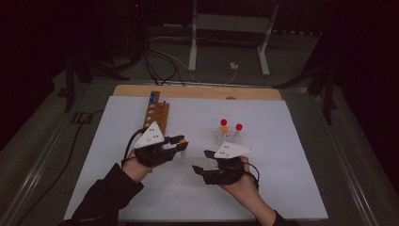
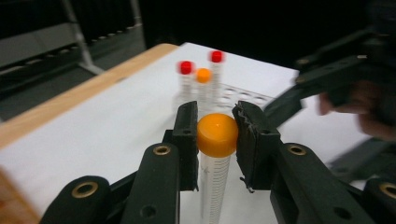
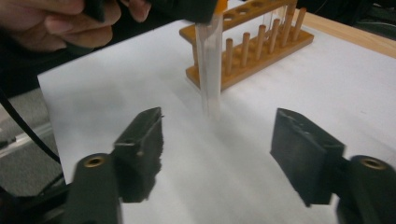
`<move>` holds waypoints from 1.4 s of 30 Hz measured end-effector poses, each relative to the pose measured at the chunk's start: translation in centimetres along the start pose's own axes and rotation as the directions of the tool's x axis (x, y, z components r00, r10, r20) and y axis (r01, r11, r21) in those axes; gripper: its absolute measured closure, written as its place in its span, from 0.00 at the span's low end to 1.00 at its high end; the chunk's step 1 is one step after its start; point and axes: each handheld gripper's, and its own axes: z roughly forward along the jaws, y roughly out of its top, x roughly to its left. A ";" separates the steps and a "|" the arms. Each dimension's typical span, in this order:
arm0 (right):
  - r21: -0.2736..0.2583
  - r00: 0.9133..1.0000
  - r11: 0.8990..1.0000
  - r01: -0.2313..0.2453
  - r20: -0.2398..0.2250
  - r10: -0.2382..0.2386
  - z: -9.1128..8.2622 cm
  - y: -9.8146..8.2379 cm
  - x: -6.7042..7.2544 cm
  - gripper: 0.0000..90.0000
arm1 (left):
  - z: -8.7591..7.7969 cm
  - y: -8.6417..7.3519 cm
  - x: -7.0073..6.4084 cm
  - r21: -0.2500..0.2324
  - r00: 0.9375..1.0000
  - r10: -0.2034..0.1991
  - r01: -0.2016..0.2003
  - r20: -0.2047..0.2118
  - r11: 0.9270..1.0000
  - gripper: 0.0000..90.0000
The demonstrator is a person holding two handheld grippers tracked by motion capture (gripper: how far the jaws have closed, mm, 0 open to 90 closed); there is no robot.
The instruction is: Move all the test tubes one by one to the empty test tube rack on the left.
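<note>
1. Orange-capped tube [image 2: 215, 154]: upright, clamped at its cap in left tongs [image 2: 216, 133], just right of the wooden rack [image 1: 156, 113].
2. Right tongs [image 3: 217, 140]: wide, empty, farther from rack.
</note>
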 end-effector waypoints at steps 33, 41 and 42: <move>-0.097 0.999 0.995 -0.029 -0.026 0.026 -1.1 0.4 -0.3 0.00 | -2.0 3.1 10.8 -0.063 0.948 -0.096 0.080 -0.302 0.995 0.80; -0.096 0.999 0.995 -0.036 -0.044 0.032 -1.1 0.4 -0.3 0.00 | -1.5 2.6 12.7 -0.087 0.918 -0.130 0.105 -0.374 0.991 0.80; -0.097 0.999 0.995 -0.034 -0.044 0.030 -1.1 0.4 -0.4 0.00 | -1.4 2.4 12.9 -0.088 0.912 -0.130 0.104 -0.388 0.991 0.80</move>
